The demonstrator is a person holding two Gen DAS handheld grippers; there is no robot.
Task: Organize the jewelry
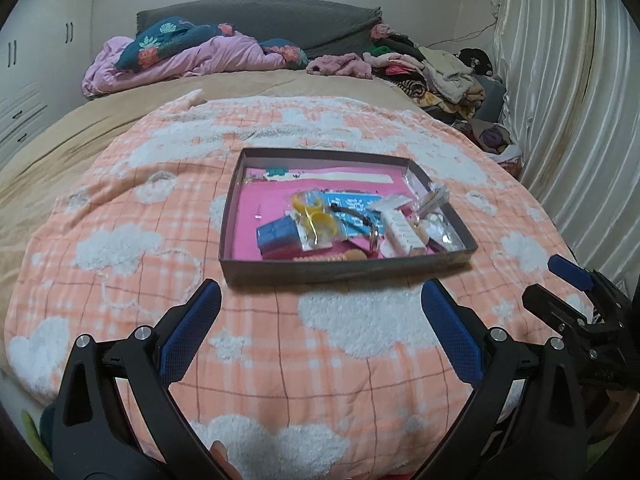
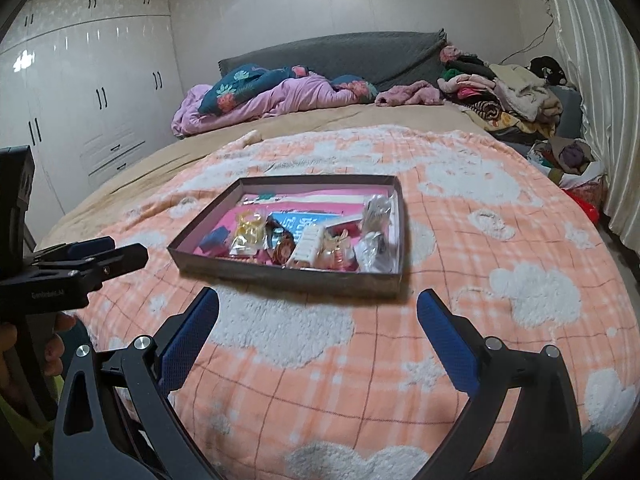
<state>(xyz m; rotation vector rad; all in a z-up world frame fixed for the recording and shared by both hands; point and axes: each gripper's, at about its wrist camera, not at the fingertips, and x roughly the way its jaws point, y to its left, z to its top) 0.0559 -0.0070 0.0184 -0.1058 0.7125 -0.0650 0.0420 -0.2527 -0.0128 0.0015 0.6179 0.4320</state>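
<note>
Jewelry tray (image 1: 344,270) on blanket (image 1: 120,216); blue packet (image 1: 352,206) (print illegible), grippers spread.

Colours: peach/white on top, pink in the middle.
Blanket (image 1: 360,360) peach plaid with white clouds; bedsheet (image 1: 80,128) tan. Tray (image 1: 344,270) grey walls, pink floor; inside it a blue box (image 1: 276,236) and yellow ring (image 1: 314,220). Quilt (image 2: 280,96) lilac with teal floral. Headboard (image 2: 360,52) grey, wardrobe (image 2: 80,80) glossy white, black handles.

Both wrist cameras are looking low along the bed (image 1: 120,128) toward its headboard, sharing the nearby shallow box (image 2: 288,276) between them.
</note>
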